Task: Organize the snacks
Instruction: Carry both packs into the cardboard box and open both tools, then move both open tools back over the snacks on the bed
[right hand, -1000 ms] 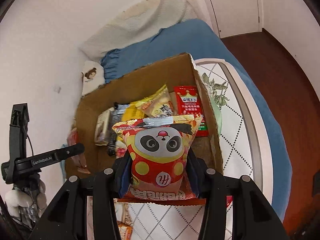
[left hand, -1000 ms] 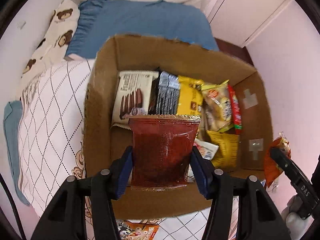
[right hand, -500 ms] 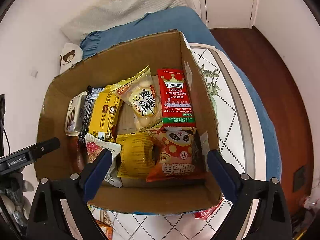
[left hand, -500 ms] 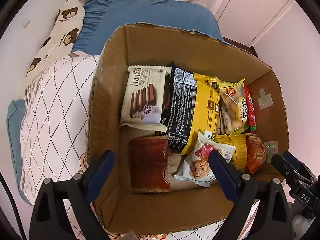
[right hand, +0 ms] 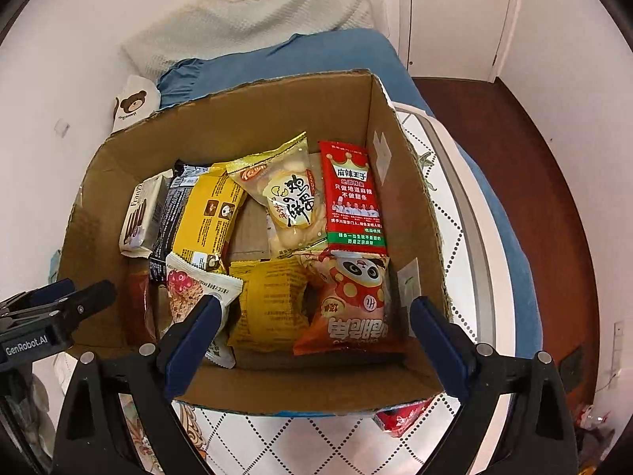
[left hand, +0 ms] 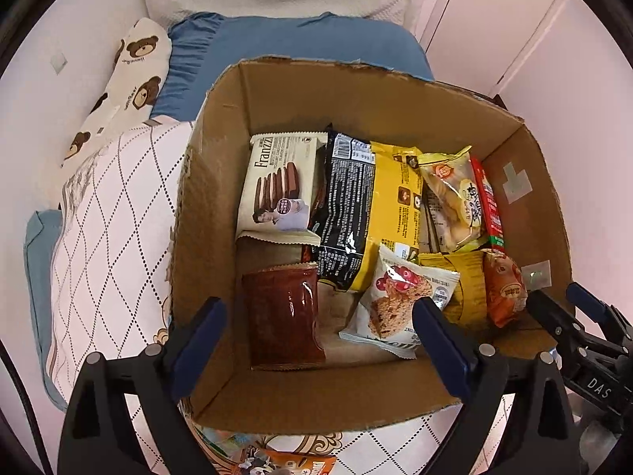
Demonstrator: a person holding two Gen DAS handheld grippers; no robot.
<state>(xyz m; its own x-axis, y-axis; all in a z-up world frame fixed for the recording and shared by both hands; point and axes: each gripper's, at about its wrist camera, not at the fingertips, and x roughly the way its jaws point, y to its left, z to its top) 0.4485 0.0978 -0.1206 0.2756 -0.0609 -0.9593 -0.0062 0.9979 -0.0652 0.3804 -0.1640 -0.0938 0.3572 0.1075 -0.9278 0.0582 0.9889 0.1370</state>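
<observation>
Brown cardboard box (left hand: 277,392) on quilted bed, full of snack packs. Left gripper (left hand: 320,346) jaws wide, nothing gripped; dark red packet (left hand: 283,316) lies flat on box floor between and just beyond them, apart from both pads. White cereal bar pack (left hand: 395,308) near its right pad. Right gripper (right hand: 312,342) jaws wide, nothing gripped; panda snack bag (right hand: 352,304) lies in box between jaws, nearer right pad, not touched. Yellow pack (right hand: 269,304) beside it, toward left pad.
</observation>
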